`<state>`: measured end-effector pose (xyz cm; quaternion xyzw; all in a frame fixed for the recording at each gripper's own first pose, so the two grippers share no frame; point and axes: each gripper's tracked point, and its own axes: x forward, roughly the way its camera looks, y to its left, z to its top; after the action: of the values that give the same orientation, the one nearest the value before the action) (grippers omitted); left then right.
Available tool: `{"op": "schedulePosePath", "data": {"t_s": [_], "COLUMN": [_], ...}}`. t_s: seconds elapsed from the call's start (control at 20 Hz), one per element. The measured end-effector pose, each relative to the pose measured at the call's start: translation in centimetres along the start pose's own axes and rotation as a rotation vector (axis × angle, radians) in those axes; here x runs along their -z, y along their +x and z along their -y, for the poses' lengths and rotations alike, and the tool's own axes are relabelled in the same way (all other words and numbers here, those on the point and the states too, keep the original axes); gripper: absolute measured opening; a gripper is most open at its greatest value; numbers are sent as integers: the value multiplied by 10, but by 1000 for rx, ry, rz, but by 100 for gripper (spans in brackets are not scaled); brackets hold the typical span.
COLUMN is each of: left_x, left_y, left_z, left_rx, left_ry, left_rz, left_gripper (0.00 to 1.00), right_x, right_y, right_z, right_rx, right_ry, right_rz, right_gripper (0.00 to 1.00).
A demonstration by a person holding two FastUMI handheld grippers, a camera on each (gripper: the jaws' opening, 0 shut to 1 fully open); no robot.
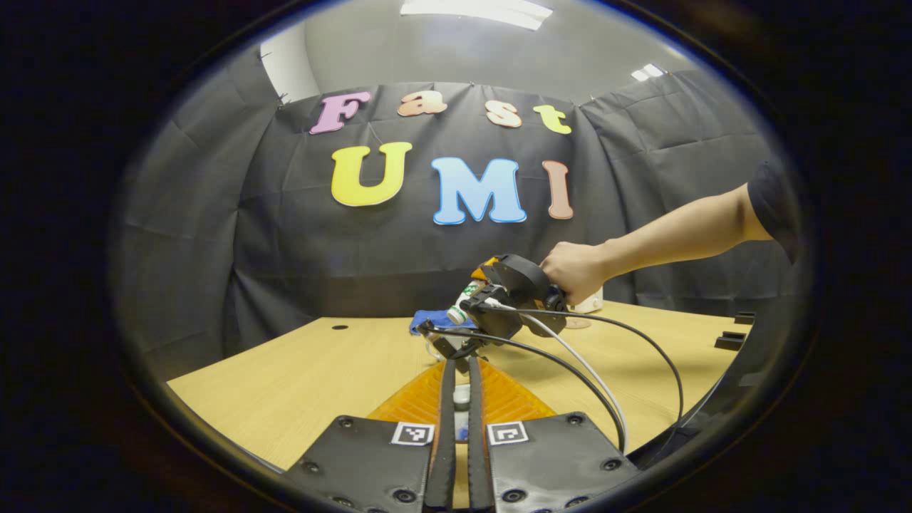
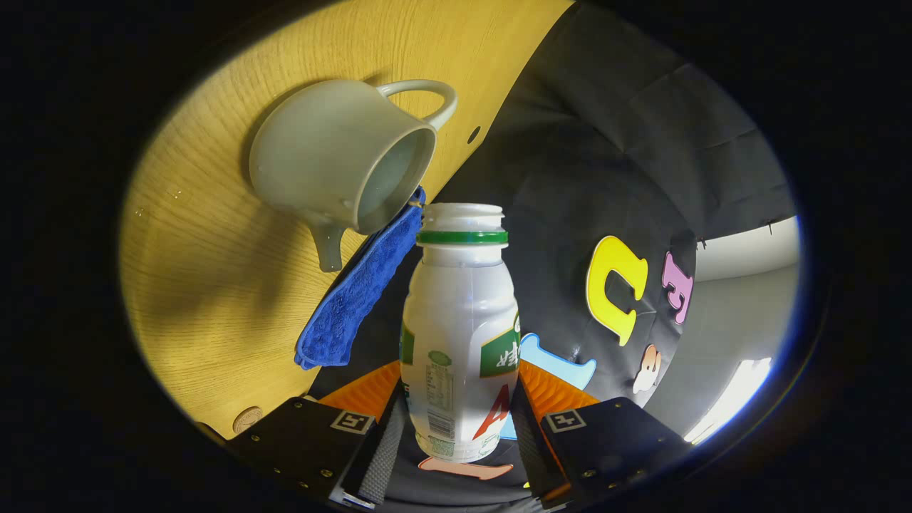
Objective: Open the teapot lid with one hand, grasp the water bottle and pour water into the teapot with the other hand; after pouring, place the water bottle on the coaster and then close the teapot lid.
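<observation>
In the right gripper view my right gripper (image 2: 459, 390) is shut on the white water bottle (image 2: 459, 320). The bottle is uncapped, has a green neck ring, and is tipped so its mouth sits by the rim of the pale teapot (image 2: 320, 157). The teapot stands on the wooden table (image 2: 206, 285) with no lid, its inside showing. In the left gripper view my left gripper (image 1: 461, 367) holds its fingers close together on a small pale piece, the teapot lid (image 1: 462, 396). Beyond it a person's hand (image 1: 573, 271) holds the right gripper (image 1: 509, 299) with the tilted bottle (image 1: 462, 305).
A folded blue cloth (image 2: 356, 292) lies beside the teapot and also shows as blue cloth (image 1: 427, 320). A small round brownish disc (image 1: 577, 323) and a white object (image 1: 593, 303) sit behind the hand. Black cables (image 1: 605, 370) trail over the table (image 1: 299, 385). Dark blocks (image 1: 730, 340) lie at its right edge.
</observation>
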<state>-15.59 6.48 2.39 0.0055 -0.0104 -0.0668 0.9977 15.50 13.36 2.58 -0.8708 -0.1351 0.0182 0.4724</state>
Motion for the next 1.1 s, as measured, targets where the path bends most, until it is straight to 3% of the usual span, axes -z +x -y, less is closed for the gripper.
{"op": "schedulePosePath", "data": {"t_s": [0.6, 0.95, 1.0, 1.1], "left_x": [2, 0, 1, 2], "left_y": [1, 2, 3, 3], "left_z": [-1, -10, -13, -16], "left_rx": [0, -23, -27, -32], "left_ry": [-5, -21, -25, -40], "left_rz": [0, 7, 8, 8], "left_gripper": [18, 17, 13, 17], "right_x": [1, -5, -2, -1], "right_y": [-2, -6, -8, -9], "right_z": [1, -26, -29, -40], "right_rx": [13, -89, -103, -160], "right_ry": [96, 287, 315, 411], "right_rz": [11, 1, -13, -31], "right_gripper": [72, 72, 72, 72]}}
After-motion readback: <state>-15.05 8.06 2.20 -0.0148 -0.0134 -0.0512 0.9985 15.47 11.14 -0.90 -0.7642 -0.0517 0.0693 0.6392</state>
